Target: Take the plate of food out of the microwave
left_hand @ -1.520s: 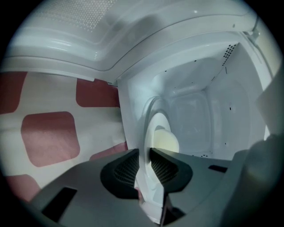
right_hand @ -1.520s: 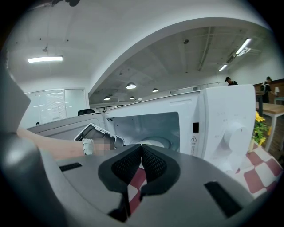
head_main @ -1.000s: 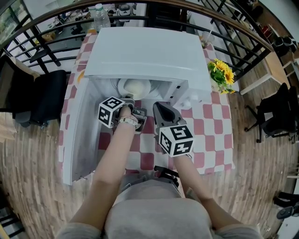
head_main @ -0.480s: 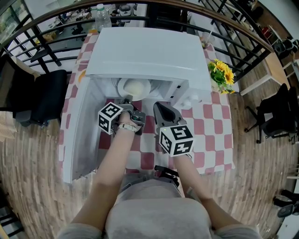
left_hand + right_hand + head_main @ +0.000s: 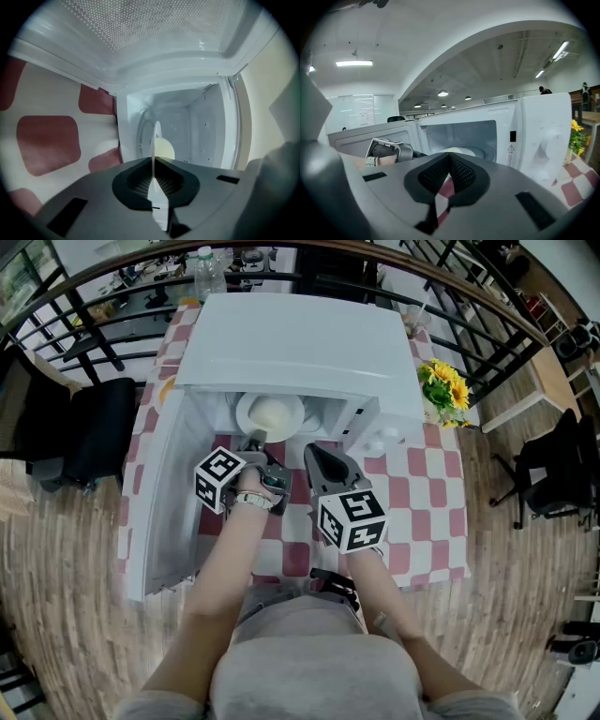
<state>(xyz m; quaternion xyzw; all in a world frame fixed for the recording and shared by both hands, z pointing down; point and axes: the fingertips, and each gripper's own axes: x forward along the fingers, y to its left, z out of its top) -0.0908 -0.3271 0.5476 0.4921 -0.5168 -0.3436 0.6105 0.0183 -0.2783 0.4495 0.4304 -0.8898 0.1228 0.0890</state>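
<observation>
White round plate of pale food sits inside the open white microwave, near rim pinched by the left gripper, right gripper pressed together empty alongside: seemingly gripped, not yet drawn out.

The microwave stands on the tabletop, with its door swung out to its left. The plate of food lies inside the microwave, its near rim between the jaws of the left gripper at the opening. The right gripper sits just before the microwave, beside the left one. To the microwave's right stand flowers, and behind it a bottle.
</observation>
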